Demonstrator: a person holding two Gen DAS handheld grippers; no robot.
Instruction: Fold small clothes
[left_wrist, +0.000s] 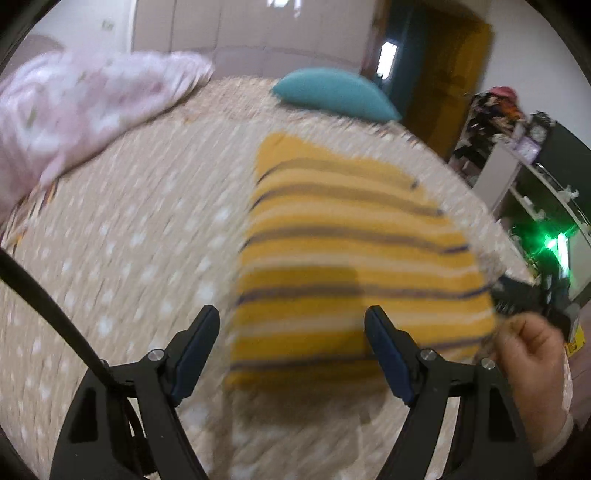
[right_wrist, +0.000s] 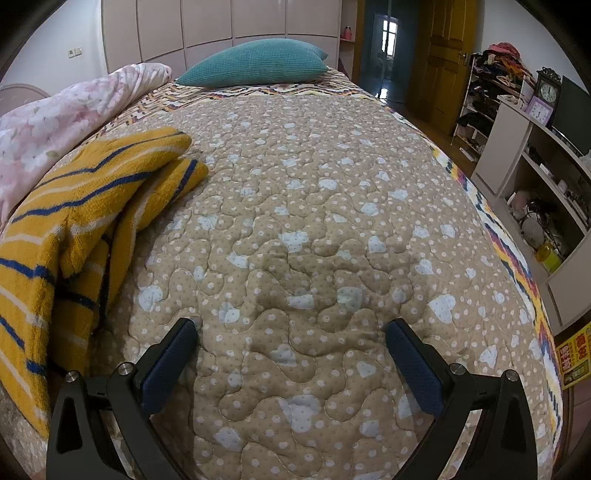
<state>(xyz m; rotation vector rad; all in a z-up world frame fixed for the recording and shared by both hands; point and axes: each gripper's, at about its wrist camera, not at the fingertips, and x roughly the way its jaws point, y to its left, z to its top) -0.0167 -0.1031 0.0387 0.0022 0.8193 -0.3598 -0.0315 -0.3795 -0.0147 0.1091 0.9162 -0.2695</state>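
A yellow garment with blue and white stripes (left_wrist: 351, 258) lies folded into a rough rectangle on the beige quilted bed (left_wrist: 129, 240). My left gripper (left_wrist: 291, 325) is open and empty just above its near edge; the view is motion-blurred. The garment also shows at the left of the right wrist view (right_wrist: 85, 206), bunched in folds. My right gripper (right_wrist: 291, 336) is open and empty over bare quilt (right_wrist: 314, 221), to the right of the garment. In the left wrist view the right gripper's body (left_wrist: 524, 299) and the hand holding it (left_wrist: 532, 350) sit at the garment's right edge.
A teal pillow (right_wrist: 255, 62) lies at the head of the bed. A pink floral duvet (right_wrist: 55, 118) is heaped at the far left. Shelves with clutter (right_wrist: 535, 177) and a wooden door (right_wrist: 439, 59) stand right of the bed.
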